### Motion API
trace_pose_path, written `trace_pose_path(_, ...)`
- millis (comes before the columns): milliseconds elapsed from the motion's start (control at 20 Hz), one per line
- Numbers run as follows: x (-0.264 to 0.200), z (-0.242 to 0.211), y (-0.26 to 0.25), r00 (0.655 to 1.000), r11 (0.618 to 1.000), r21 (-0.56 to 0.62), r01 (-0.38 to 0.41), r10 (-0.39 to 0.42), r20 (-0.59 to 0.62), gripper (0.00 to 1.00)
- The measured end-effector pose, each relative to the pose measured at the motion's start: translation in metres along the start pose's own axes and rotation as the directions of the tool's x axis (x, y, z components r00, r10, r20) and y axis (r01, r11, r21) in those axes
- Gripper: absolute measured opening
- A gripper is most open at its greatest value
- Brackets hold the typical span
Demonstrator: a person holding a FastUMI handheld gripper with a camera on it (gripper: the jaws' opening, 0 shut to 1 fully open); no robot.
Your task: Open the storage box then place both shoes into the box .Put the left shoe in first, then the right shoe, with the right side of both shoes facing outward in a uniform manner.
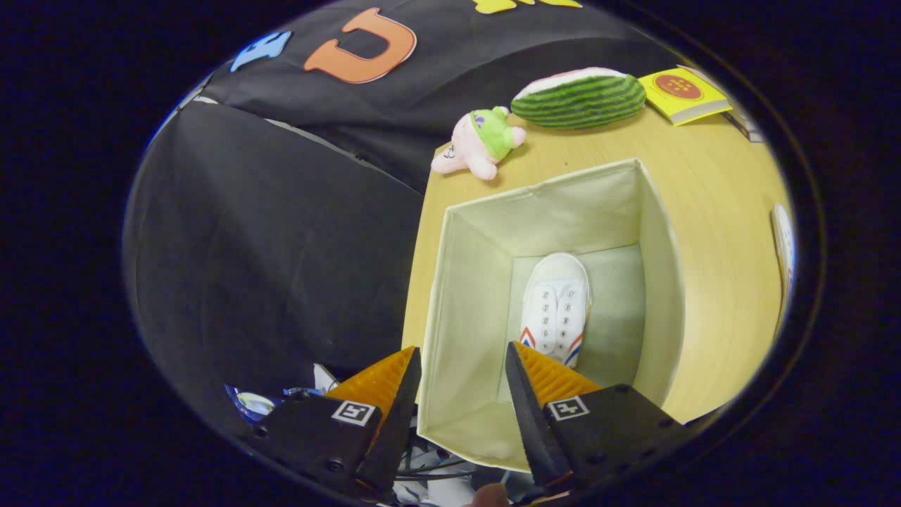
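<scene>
A cream fabric storage box (464, 282) stands open on the wooden table, just ahead of my fingers. Inside it, on the floor of the box, lies one white shoe (557, 304) with red and blue stripes on its sides, toe pointing away from me. My gripper (461, 352) hovers above the box's near wall, open, with nothing between the fingers. A second white shoe (783, 246) shows partly on the table to the right of the box.
The wooden table (718, 232) carries a pink plush toy (479, 144) with a green cap, a watermelon-slice toy (578, 98) and a yellow book (686, 93) beyond the box. The table's left edge runs beside the box; black cloth hangs there.
</scene>
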State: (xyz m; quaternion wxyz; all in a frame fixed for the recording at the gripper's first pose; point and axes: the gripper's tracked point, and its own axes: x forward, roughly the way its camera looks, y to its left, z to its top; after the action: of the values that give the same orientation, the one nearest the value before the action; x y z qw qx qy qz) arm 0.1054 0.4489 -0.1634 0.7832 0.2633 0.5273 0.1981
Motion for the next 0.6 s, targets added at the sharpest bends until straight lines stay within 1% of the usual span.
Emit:
trace_pose_path(200, -0.026, 0.005, -0.005, 0.998, 0.995, -0.099, 0.033, -0.026, 0.065, 0.79)
trace_pose_path(400, -0.076, 0.005, -0.017, 0.990, 0.979, -0.190, 0.069, -0.044, 0.134, 0.80)
trace_pose_path(500, -0.107, 0.008, -0.039, 0.980, 0.962, -0.242, 0.129, -0.087, 0.178, 0.80)
trace_pose_path(600, -0.142, 0.009, -0.068, 0.966, 0.931, -0.301, 0.206, -0.144, 0.214, 0.80)
